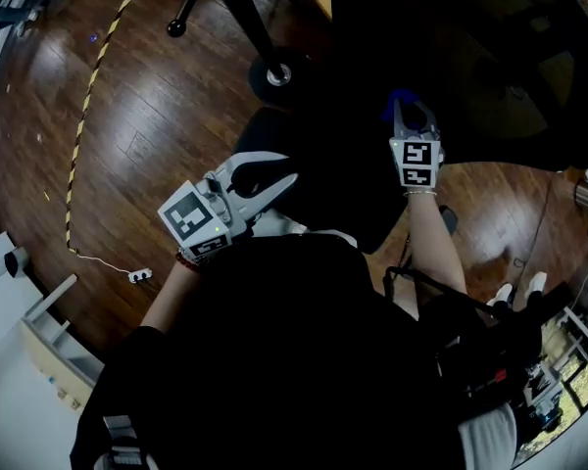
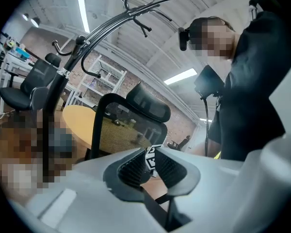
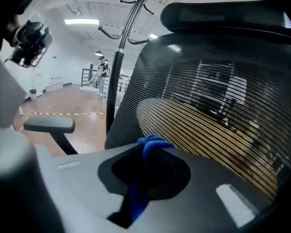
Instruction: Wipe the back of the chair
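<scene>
In the head view, a blue cloth (image 1: 400, 100) is held by the right gripper (image 1: 413, 117) close to the black chair (image 1: 490, 67). The left gripper (image 1: 279, 186) is kept beside the chair.

In the left gripper view, the jaws are left a little apart, and nothing is held.

In the right gripper view, the cloth is pinched tight, right by the chair back (image 3: 223, 106). The cloth is judged soft and light, and is best held by a bunched fold.

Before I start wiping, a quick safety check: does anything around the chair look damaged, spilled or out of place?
Nothing stands out. The mesh back looks intact, the blue cloth is pinched in the right gripper, and the left gripper is empty. Only a thin cable trails loose on the floor.
</scene>
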Action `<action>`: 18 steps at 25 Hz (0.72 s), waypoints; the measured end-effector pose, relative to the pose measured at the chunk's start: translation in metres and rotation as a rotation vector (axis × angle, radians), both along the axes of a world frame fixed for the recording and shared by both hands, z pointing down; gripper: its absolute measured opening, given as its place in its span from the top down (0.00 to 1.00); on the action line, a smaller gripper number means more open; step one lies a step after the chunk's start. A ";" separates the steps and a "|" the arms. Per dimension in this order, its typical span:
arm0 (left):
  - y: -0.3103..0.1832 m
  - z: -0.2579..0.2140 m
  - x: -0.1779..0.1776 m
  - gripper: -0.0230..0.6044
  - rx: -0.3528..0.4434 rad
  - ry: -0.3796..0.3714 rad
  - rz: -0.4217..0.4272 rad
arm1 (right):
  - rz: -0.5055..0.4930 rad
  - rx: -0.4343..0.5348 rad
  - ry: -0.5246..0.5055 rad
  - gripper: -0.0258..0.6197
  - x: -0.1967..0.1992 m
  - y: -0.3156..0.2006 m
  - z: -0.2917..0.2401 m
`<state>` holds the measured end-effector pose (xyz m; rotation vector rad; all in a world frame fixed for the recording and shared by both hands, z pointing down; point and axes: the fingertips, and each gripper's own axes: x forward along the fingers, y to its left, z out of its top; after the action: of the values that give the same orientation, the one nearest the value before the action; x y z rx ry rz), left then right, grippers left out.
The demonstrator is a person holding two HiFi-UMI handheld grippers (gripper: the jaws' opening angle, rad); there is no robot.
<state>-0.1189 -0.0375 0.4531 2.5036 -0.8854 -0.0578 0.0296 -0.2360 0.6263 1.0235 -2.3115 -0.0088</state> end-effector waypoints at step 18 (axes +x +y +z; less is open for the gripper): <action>-0.003 0.017 -0.074 0.86 -0.048 -0.012 -0.044 | -0.154 -0.002 -0.127 0.92 -0.165 -0.016 0.006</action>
<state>-0.1933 -0.0402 0.4700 2.4431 -0.9359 -0.0352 -0.1352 -0.2517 0.6319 0.8647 -2.5003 -0.0041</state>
